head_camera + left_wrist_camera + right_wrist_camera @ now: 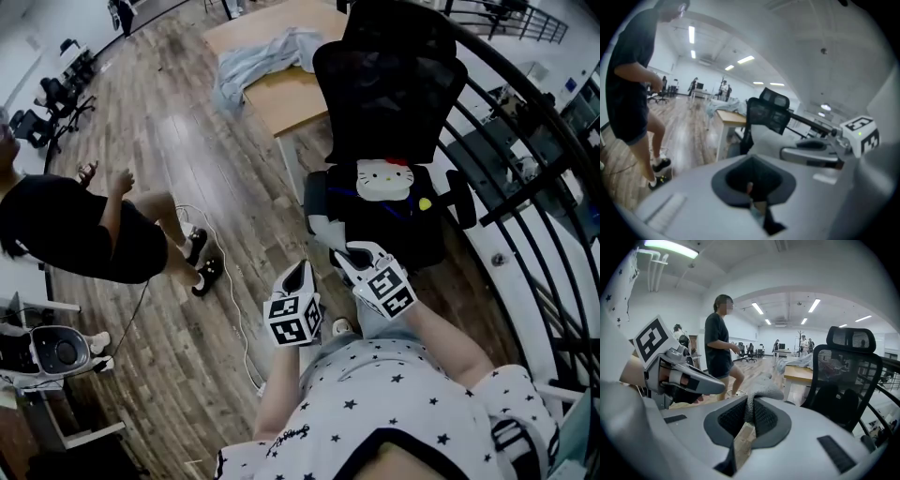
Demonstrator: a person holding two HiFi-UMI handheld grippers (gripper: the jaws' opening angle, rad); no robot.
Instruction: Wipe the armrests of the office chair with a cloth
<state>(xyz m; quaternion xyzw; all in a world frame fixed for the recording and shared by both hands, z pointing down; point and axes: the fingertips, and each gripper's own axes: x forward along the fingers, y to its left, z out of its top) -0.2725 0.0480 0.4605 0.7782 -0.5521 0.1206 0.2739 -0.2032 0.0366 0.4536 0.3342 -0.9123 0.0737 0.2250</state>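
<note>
Between the jaws of the right gripper a grey cloth is clamped. A fold of it bulges out past the fingertips and the dark pads press on it from both sides. The left gripper has its jaws drawn together. In the head view both grippers are held low and close side by side in front of the person's star-printed shirt. The left gripper and the right gripper both point toward the office chair.

The black mesh-backed chair stands on the wooden floor just beyond the grippers, facing the person. A white cat-face cushion sits against its backrest. As the head view shows them, the left-hand armrest lies just ahead of the right gripper's tips, though I cannot tell whether they touch. The right-hand armrest is on the seat's far side, well apart from both grippers.

Behind the chair a light wooden table has its near corner beside the backrest. A pale blue-grey heap of fabric lies on it and hangs over its left edge. A second person in black clothes stands on the floor to the left, with a white cable trailing near their shoes. A dark railing curves along the right side.
</note>
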